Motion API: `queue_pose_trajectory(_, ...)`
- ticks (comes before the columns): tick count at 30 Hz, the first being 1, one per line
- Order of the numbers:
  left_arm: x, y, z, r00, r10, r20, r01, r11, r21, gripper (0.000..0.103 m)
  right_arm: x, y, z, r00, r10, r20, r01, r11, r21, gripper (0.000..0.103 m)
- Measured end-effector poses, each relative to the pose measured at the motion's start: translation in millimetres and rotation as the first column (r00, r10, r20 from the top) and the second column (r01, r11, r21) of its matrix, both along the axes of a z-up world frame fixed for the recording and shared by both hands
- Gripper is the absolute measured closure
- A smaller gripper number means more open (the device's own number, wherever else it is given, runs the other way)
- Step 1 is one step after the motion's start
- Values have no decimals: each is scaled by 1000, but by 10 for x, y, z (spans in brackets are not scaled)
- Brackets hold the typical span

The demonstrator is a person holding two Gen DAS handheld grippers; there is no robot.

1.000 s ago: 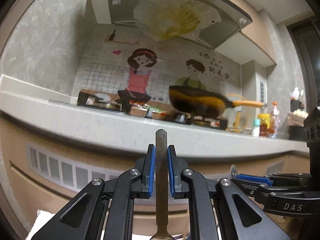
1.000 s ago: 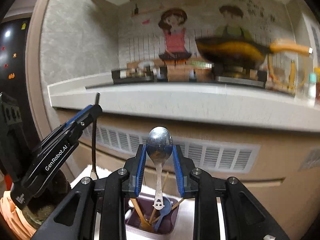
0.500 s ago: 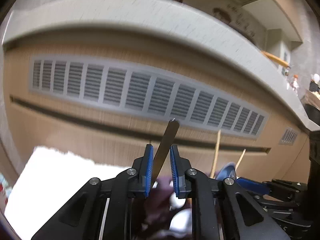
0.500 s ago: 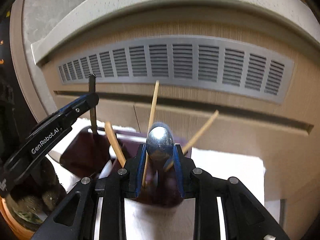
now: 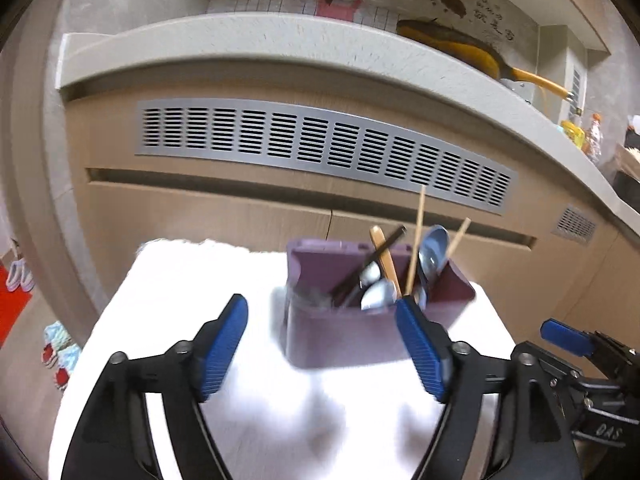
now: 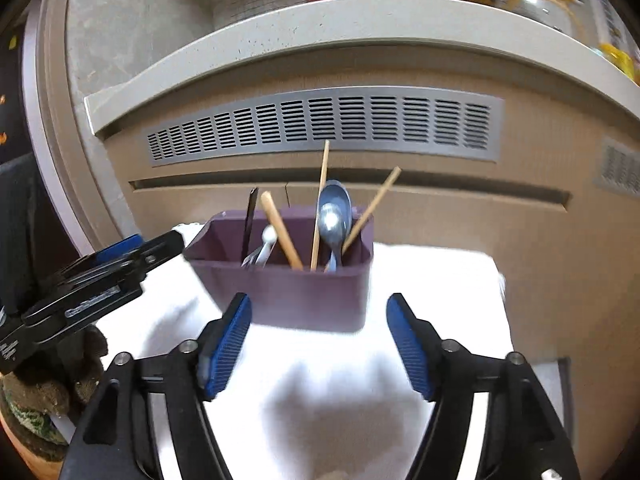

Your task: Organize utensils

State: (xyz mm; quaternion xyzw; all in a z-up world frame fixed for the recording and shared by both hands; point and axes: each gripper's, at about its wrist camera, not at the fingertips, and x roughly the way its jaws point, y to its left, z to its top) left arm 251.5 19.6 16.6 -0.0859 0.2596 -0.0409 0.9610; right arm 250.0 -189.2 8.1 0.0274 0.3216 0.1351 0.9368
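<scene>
Both sets of jaws have just been opening and now stand spread with nothing between them: left gripper (image 5: 322, 346), right gripper (image 6: 318, 344). Purple caddy (image 6: 280, 292) sits dead ahead of both on the white cloth (image 6: 320, 380), just beyond my pads. Right looks squarer to it (left sees it offset to its right). Inside, spoon (image 6: 334, 216), chopsticks (image 6: 320, 200) and a dark handle (image 6: 250, 216) stand upright, long axes leaning slightly. Cabinet vent (image 6: 320, 124) behind.

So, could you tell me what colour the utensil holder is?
Dark purple; the utensil holder shows best in the right wrist view.
</scene>
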Motion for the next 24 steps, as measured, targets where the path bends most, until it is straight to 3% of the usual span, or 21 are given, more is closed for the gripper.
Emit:
queue_pose_trajectory(5,-774,143,-5,999,-2,38,0,999,45,3,-603,-106,-46,999,-32,-6,32,999,19,26)
queue_pose_trajectory(10,-1355,56,-119,1000,-19,23,16,994,109,0,-1094,-63,-118,999,-44,1,44,998,-36,25)
queue_pose_trajectory(12,-1538,-19,-183,1000,-21,11,20,992,126,0,-1293,-71,-132,998,-66,16,67,997,-41,16)
queue_pose_trajectory(13,-1608,-49,-206,1000,-18,15,16,991,133,0,-1368,-82,-138,996,-80,28,81,996,-39,10)
queue_pose_trajectory(19,-1860,-229,-256,999,-4,46,-5,982,188,0,-1794,-108,-153,979,-159,128,167,984,-58,2)
queue_pose_trajectory(24,-1876,-238,-244,1000,3,30,-9,981,191,0,-1861,-120,-202,972,-185,143,200,975,-101,2)
